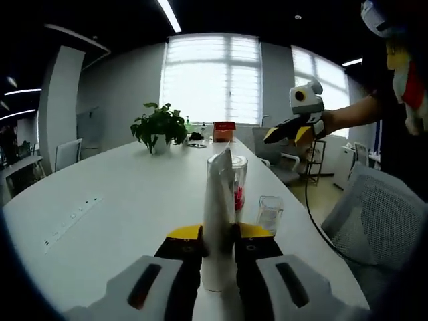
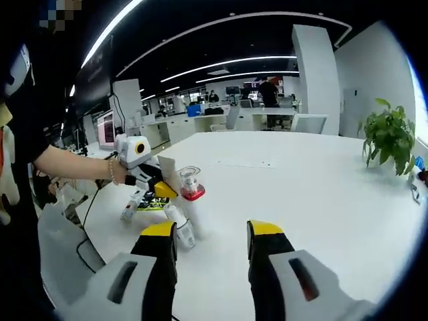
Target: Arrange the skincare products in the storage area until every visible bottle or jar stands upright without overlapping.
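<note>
Bright windows back a long white desk [image 1: 120, 200] in an open office, with a potted plant [image 1: 159, 127] and an orange box [image 1: 224, 131] far ahead of my left tool [image 1: 218, 244]. That tool is clenched on a white tube [image 1: 218, 200], which stands upright between its jaws. Just beyond the tube I see a clear tumbler [image 1: 235, 175] with something red inside, and ahead and to the right of the jaws a small clear glass jar [image 1: 269, 212] stands on the desk. Further right, above the desk edge, my right tool [image 1: 287, 131] hangs in the air in a hand, apart from everything on the desk; grey chairs [image 1: 374, 214] sit below it.

From the right gripper view, my right tool [image 2: 214, 237] is released, its jaws wide apart with nothing between them. Ahead and to the left of it the left tool [image 2: 160, 187] grips the tube [image 2: 166, 170]. Beside that stand a clear bottle with a red base [image 2: 191, 184] and a small white bottle [image 2: 179, 226] close by my left jaw. A flat packet [image 2: 152, 204] and another small tube [image 2: 131, 204] lie behind them. I cannot tell whether the white bottle is fully upright.
</note>
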